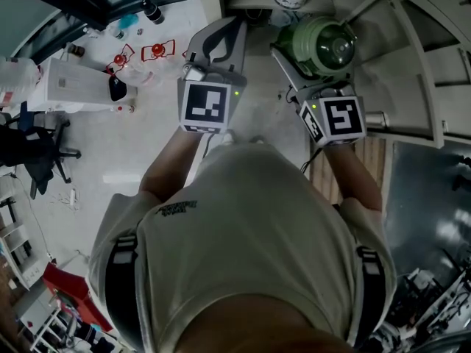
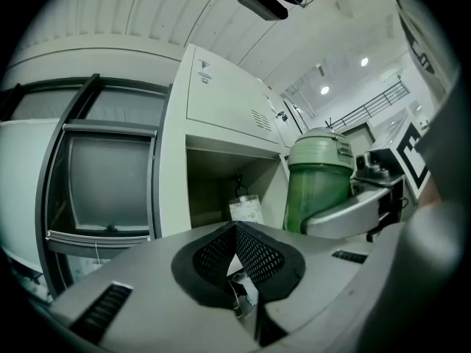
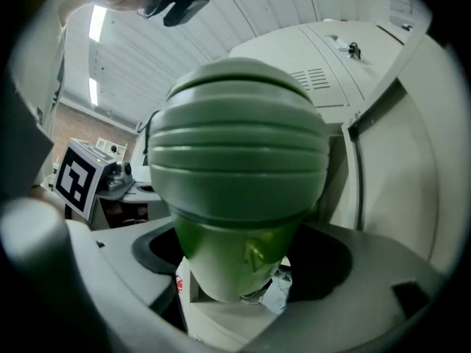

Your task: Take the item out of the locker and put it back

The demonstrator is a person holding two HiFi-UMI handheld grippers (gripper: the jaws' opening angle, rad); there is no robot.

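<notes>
Right tongs (image 3: 243,267) stand wide, clamped round the body of the green bottle (image 3: 237,160), held in mid-air before the open locker (image 2: 221,186); left tongs (image 2: 235,230) are closed, empty. The bottle looks rigid, smooth, likely slippery, best gripped beneath its ribbed lid

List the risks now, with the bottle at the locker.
1. The right gripper holds the bottle low on its body; the wide lid could tip it in the jaws.
2. A small bottle stands in the locker; the bottle could knock it over if pushed in.
</notes>
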